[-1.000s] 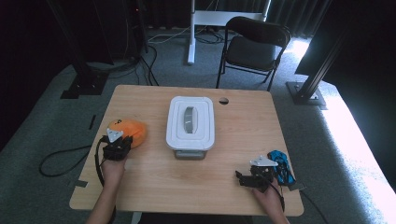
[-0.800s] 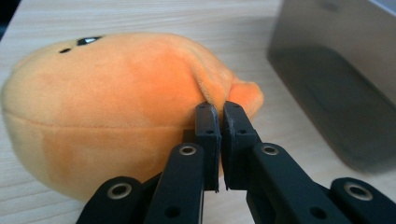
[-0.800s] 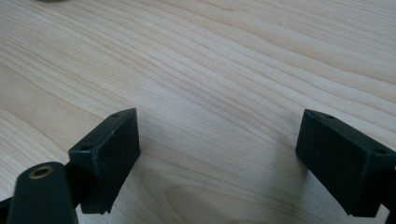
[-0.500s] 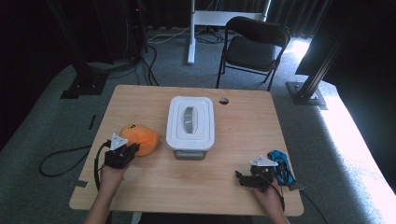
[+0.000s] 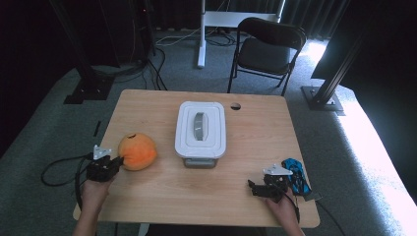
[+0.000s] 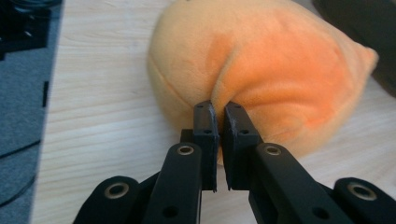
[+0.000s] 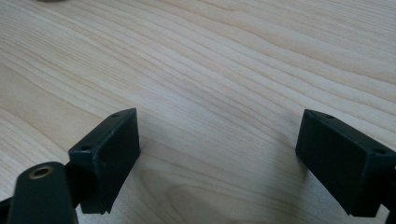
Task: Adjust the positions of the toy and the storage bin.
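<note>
A dim room with grey carpet surrounds the scene; a black folding chair (image 5: 268, 51) stands beyond the far edge of the wooden tabletop (image 5: 255, 137), with a white post and cables on the floor to its left. At the middle of the tabletop sits a white lidded box (image 5: 200, 129) with a grey handle set into its lid, its long side running away from the person. Left of the box, near the left edge, lies the orange plush toy (image 5: 137, 151), round and soft, paler on one side and deeper orange on the other.

The left tongs (image 5: 117, 161) meet the toy's near-left side. In the left gripper view the two black jaws stand almost together, with a fold of the plush fabric (image 6: 261, 88) pinched at their tips, so the left tongs (image 6: 219, 114) have hold of the toy.

The right tongs (image 5: 253, 187) rest low at the near-right part of the tabletop, well apart from the box and the toy. In the right gripper view the right tongs (image 7: 217, 140) are spread wide over bare wood, nothing between the jaws. Just right of that hand, at the edge, lies a small blue object (image 5: 296, 177).
</note>
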`<control>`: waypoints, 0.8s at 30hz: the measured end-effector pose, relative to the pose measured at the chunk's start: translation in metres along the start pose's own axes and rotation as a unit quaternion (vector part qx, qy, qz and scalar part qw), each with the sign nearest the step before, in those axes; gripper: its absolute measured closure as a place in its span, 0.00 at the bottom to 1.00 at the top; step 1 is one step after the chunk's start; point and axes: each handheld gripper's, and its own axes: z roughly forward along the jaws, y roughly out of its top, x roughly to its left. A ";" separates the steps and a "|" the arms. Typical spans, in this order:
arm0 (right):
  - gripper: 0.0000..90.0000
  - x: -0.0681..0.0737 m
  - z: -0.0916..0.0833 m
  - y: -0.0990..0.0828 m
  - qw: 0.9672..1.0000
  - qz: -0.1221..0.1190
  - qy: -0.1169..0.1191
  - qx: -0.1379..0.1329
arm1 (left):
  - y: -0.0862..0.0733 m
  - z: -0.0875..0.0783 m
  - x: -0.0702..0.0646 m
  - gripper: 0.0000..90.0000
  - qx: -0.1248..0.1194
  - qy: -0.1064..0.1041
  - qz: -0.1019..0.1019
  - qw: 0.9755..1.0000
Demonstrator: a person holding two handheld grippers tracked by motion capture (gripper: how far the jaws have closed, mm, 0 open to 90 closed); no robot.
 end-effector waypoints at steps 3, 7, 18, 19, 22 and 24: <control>0.14 0.000 0.000 0.000 1.000 0.000 0.000 0.000 | -0.001 0.000 0.007 0.95 0.002 0.007 -0.013 1.000; 0.14 0.000 0.000 0.000 1.000 0.000 0.000 0.000 | -0.001 -0.001 0.011 0.94 0.009 0.033 -0.016 0.999; 0.14 0.000 0.000 0.000 1.000 0.000 0.000 0.000 | 0.006 -0.021 0.000 0.54 -0.039 -0.012 -0.036 0.998; 0.14 0.000 0.000 0.000 1.000 0.000 0.000 0.000 | 0.010 -0.022 -0.004 0.43 -0.036 -0.004 -0.035 0.999; 0.14 0.000 0.000 0.000 1.000 0.000 0.000 0.000 | 0.019 -0.020 -0.015 0.36 -0.034 -0.010 -0.034 0.999; 0.14 0.000 0.000 0.000 1.000 0.000 0.000 0.000 | 0.024 -0.018 -0.025 0.36 -0.035 0.001 -0.032 0.999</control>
